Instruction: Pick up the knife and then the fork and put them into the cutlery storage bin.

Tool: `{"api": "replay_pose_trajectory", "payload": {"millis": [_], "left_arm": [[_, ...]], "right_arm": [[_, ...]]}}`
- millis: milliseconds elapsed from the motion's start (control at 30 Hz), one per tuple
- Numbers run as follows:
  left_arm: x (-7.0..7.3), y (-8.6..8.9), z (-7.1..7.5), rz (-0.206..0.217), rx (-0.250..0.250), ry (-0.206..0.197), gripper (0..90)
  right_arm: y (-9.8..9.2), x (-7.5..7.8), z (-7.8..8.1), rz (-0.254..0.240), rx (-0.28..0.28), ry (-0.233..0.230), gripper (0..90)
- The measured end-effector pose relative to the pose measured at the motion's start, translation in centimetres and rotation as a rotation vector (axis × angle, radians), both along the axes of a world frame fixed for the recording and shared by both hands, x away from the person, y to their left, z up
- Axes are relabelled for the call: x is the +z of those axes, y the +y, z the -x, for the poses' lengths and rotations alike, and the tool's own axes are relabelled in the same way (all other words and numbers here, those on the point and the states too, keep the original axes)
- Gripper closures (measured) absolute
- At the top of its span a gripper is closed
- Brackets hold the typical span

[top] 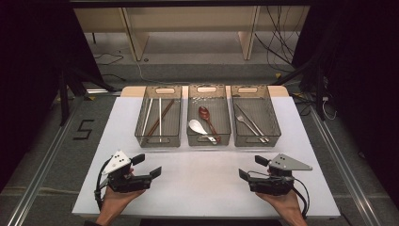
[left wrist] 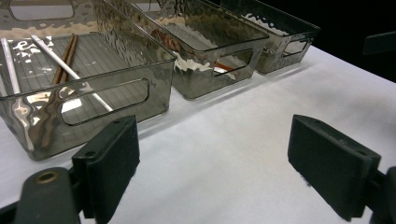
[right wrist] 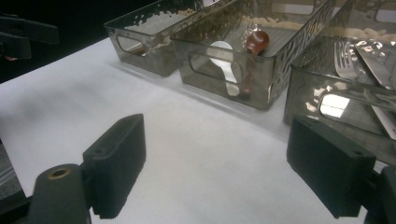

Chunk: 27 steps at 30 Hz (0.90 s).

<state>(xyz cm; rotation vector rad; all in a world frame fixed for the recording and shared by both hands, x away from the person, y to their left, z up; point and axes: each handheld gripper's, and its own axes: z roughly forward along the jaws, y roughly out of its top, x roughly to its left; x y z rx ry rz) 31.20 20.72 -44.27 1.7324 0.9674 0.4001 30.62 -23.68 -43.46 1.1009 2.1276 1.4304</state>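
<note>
Both grippers are idling low over the white desk [top: 202, 183], nothing gripped: left gripper [top: 149, 165] jaws spread wide, right gripper [top: 249, 168] jaws wide too, each pair facing inward toward the other. Three smoky translucent plastic bins are sitting just ahead of the jaws. Left gripper is looking at the left bin [left wrist: 93, 100], which is holding brown wooden chopsticks [left wrist: 65, 58] and white plastic chopsticks [left wrist: 56, 60], lying up and left of its jaws. Right gripper is seeing the middle bin [right wrist: 261, 88], with a white ceramic soup spoon [right wrist: 223, 65] and a dark red wooden spoon [right wrist: 254, 44], ahead between its jaws, and the right bin [right wrist: 303, 98], with a steel fork [right wrist: 344, 60], just past its right jaw. Judging this as the reach step: come in over the rim from above, align jaws across the utensil shaft, narrow before descending so the walls aren't getting clipped. Hard to read: wavy bin walls are distorting the contents, the fork's handle is running out of frame, and utensil overlap in the right bin is unclear.
</note>
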Motion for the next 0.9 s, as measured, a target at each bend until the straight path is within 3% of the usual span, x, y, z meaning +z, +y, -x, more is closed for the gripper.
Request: {"api": "replay_pose_trajectory", "payload": {"millis": [900], "left_arm": [[-0.01, -0.06, -0.02, -0.001, -0.005, -0.001, 16.1]], "right_arm": [[-0.3, -0.26, 0.61, -0.012, -0.016, -0.02, 18.7]]}}
